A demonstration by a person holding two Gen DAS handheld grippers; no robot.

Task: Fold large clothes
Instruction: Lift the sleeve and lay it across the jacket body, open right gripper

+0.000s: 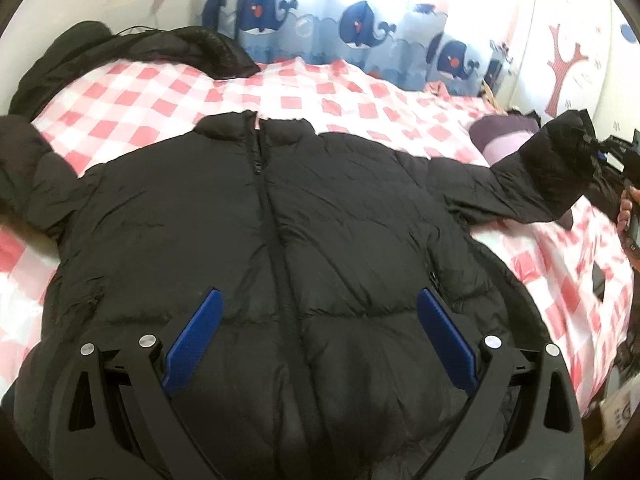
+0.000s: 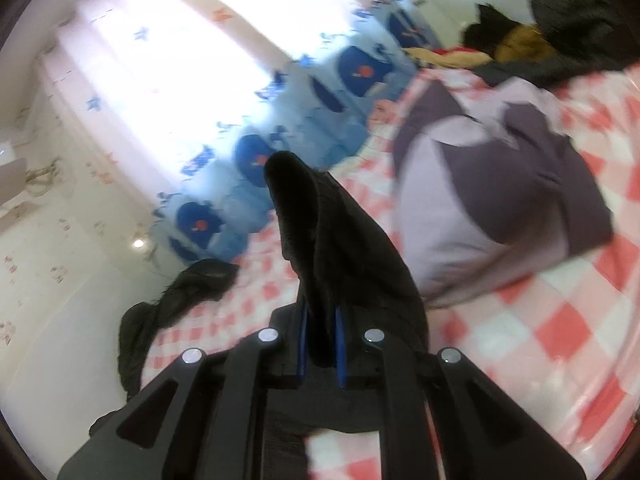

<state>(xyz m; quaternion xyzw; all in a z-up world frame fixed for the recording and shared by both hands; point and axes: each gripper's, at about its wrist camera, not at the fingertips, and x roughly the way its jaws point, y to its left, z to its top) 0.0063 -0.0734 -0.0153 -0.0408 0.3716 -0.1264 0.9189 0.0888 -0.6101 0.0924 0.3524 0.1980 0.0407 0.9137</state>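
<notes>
A black puffer jacket [image 1: 280, 232] lies front-up and zipped on the pink-and-white checked bed [image 1: 360, 100]. My left gripper [image 1: 320, 300] hovers over its lower front, blue pads spread wide with nothing between them. The jacket's right-hand sleeve [image 1: 552, 172] is lifted off the bed at the right edge of the left wrist view, where my right gripper [image 1: 600, 148] pinches its cuff. Seen from the right wrist, my right gripper [image 2: 320, 312] is shut on that black cuff [image 2: 312, 216], which sticks up beyond the blue pads.
A purple and lilac pillow [image 2: 500, 200] lies on the bed beside the raised sleeve. Another dark garment [image 1: 132, 52] is heaped at the far left corner. Whale-print curtains [image 1: 360, 28] hang behind the bed. A hand [image 1: 626, 216] shows at the right edge.
</notes>
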